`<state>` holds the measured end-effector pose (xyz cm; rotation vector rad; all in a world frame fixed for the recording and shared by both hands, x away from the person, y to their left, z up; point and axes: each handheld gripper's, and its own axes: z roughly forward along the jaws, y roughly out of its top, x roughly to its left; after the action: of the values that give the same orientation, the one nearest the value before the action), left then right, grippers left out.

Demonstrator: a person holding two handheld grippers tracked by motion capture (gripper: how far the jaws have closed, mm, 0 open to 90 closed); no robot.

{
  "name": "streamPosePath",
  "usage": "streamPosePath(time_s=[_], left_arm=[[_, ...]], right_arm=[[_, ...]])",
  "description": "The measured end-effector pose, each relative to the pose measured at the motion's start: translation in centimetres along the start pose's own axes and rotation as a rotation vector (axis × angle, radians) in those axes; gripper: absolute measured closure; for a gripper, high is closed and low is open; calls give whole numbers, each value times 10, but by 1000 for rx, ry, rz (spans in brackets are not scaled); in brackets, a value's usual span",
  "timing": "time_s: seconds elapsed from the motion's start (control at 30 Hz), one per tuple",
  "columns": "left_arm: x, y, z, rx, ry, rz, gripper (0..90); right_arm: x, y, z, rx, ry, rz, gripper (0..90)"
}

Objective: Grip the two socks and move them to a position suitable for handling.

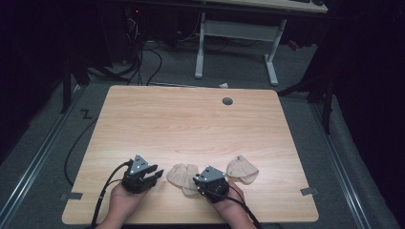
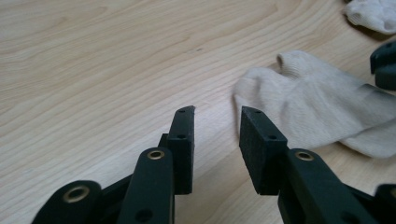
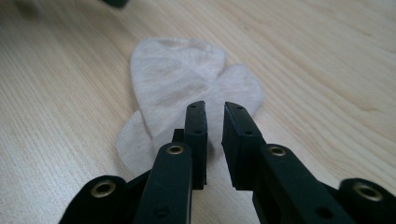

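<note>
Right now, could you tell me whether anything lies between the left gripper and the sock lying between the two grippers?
Nothing visible does. The left gripper has its jaws open with only bare table between them and the beige sock. The right gripper sits at that sock's far side, and a second sock lies beyond it.

Bare table (image 1: 191, 119) beyond two socks (image 1: 184, 175)

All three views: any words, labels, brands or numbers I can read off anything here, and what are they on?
None readable.
Socks: the sock between the grippers and the sock to the right show plain beige fabric, no print or tag.
Left gripper and right gripper: bare black jaws, screws only, no marking.
Table: plain wood grain, no sticker visible.
Floor: a dark zigzag mark beside the table, not legible as text.
</note>
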<state>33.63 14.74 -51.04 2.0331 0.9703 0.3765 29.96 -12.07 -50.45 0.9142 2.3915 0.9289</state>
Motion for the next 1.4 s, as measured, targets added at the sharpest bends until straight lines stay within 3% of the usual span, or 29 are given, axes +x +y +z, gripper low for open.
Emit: streamPosePath(time_s=[0.13,0.27,0.33,0.47,0.63,0.73,0.77,0.83,0.93,0.97,1.1,1.23,1.4], left_arm=[[11,1,-10,-23,27,-16,659],[26,-1,-22,-53,48,-67,659],[33,-2,-26,-60,55,-86,659],[43,-3,-30,-68,70,-111,657],[46,-4,-32,-70,79,-118,655],[47,-5,-32,-71,79,-121,655],[47,-5,-32,-70,79,-121,655],[46,-4,-32,-70,77,-119,655],[44,-4,-31,-71,74,-112,655],[43,-3,-31,-69,73,-107,655],[33,-2,-28,-47,66,-67,655],[14,2,-20,-35,32,-16,655],[-17,6,-5,-12,-56,30,660]], right_arm=[[2,1,13,36,14,-9,802],[5,10,28,67,11,-55,799],[7,21,29,37,12,-54,784],[21,44,37,-18,54,-75,640],[36,59,71,40,77,-102,576],[35,60,81,54,87,-91,611],[33,61,81,63,89,-82,669],[33,61,81,75,79,-94,793],[33,61,78,66,78,-103,833],[32,62,74,41,72,-101,833],[24,65,53,-46,88,-35,824],[13,57,31,-126,71,12,823],[0,37,12,-167,63,79,825]])
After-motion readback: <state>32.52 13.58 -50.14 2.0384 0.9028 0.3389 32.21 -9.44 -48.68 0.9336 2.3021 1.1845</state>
